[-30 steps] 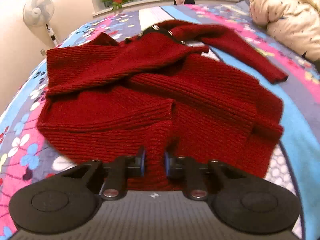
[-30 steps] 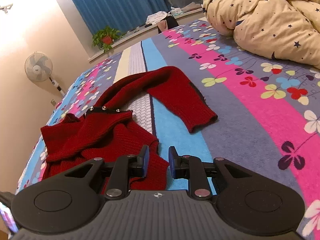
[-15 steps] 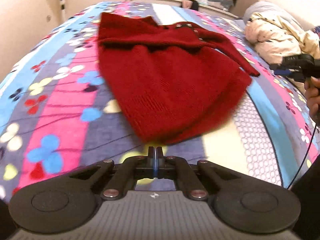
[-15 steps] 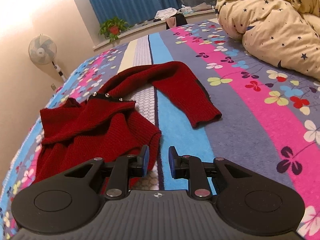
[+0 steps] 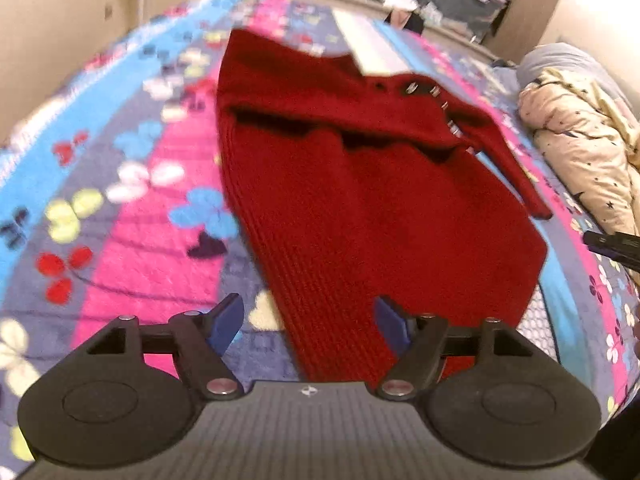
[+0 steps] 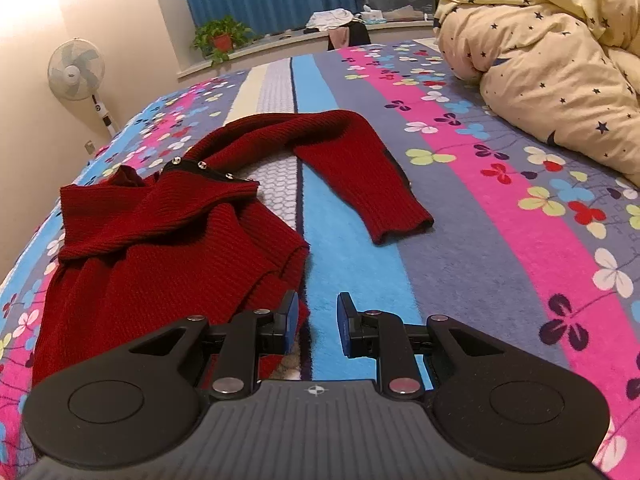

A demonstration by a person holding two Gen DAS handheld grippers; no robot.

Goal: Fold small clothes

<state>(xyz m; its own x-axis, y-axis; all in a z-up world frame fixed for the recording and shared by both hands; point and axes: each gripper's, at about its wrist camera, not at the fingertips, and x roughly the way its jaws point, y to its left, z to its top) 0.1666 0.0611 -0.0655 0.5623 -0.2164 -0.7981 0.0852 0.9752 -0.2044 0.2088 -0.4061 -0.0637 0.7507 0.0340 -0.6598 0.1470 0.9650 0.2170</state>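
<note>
The bed (image 6: pixel 500 216) is big and bright. My red sweater (image 5: pixel 360 208) lies flat at 12 o'clock from the left gripper (image 5: pixel 308 322), whose jaws are spread wide and hold nothing. One sleeve (image 6: pixel 360 172) sticks out at 1 o'clock from the right gripper (image 6: pixel 314 320), partly spread, also bare. I think I should pinch the cuff and lay it straight across.

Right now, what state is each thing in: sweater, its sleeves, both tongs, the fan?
Red sweater: lying flat on the bed, partly folded, not held.
Far sleeve: stretched out on the blanket, unfolded.
Near sleeve: folded across the body.
Left tongs: open wide, empty, over the hem.
Right tongs: open, empty.
Fan: upright; spinning or not, cannot tell.
</note>
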